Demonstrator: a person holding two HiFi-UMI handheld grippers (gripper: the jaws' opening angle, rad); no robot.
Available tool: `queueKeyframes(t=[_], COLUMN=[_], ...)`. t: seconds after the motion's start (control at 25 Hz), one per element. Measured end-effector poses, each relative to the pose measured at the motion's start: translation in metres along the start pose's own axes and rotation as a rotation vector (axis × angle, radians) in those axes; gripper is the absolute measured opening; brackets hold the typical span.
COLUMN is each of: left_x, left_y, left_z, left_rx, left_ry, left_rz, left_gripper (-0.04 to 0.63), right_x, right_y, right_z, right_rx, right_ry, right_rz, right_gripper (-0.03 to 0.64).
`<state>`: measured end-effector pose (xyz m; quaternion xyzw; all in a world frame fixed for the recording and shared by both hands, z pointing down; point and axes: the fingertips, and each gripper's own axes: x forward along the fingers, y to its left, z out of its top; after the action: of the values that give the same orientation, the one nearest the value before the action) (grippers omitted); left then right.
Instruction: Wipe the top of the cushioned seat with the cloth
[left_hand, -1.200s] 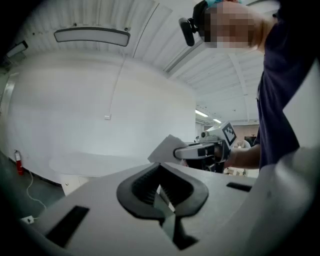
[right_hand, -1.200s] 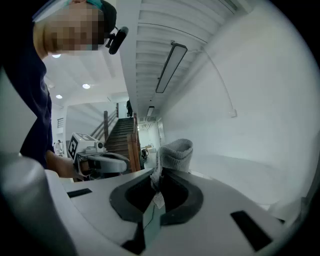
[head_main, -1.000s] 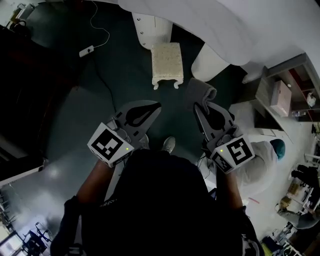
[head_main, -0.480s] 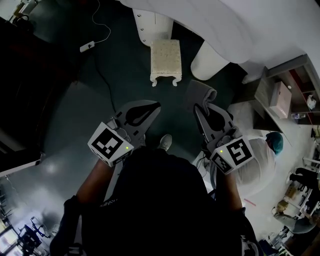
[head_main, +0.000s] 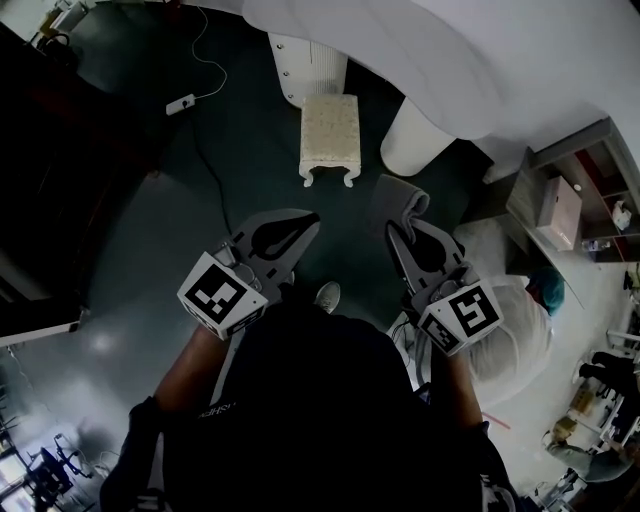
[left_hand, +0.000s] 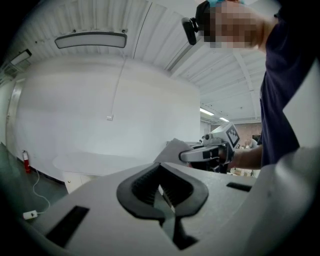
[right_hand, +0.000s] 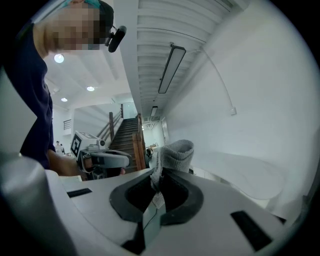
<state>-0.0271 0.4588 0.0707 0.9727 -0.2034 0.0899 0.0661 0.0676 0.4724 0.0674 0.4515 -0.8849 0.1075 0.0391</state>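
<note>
Clamping cloth, cushioned seat well apart

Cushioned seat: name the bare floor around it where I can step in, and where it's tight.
Bare dark floor lies left of the cushioned seat, out to the power strip, and in front of it. Tight behind and right: two white pedestals stand close.

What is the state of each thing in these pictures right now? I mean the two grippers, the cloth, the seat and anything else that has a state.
left gripper: jaws together, nothing between them
right gripper: jaws shut on the cloth
cloth: pinched at one edge, the rest bunched beyond the jaws
cushioned seat: upright on the floor, top bare, apart from the cloth
power strip: lying on the floor, cable attached
</note>
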Motion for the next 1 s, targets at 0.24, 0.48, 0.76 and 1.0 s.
queueKeyframes(t=[0.24,0.48,0.76,1.0], left_x=[0.004,0.018,0.049,0.076], left_y=[0.015,0.034,0.072,0.124], left_z=[0.003,0.006,0.006,0.004], left_rx=[-0.006,-0.011,-0.026,-0.052], left_ry=[-0.006,-0.016,-0.041,-0.032], left_rz=[0.025,0.037,0.029,0.001], left_gripper=[0.008,0.008,0.006,0.008], right_x=[0.006,0.015,0.045,0.092], right_y=[-0.010,-0.029,-0.063,-0.092], right_z=[0.002,0.003,0.006,0.007], right_rx=[0.000,0.007,0.005,0.018], right_ry=[0.004,0.014,0.035,0.065], right_rz=[0.008,0.007,-0.007,-0.016], right_gripper=[0.034,0.034,0.034,0.034])
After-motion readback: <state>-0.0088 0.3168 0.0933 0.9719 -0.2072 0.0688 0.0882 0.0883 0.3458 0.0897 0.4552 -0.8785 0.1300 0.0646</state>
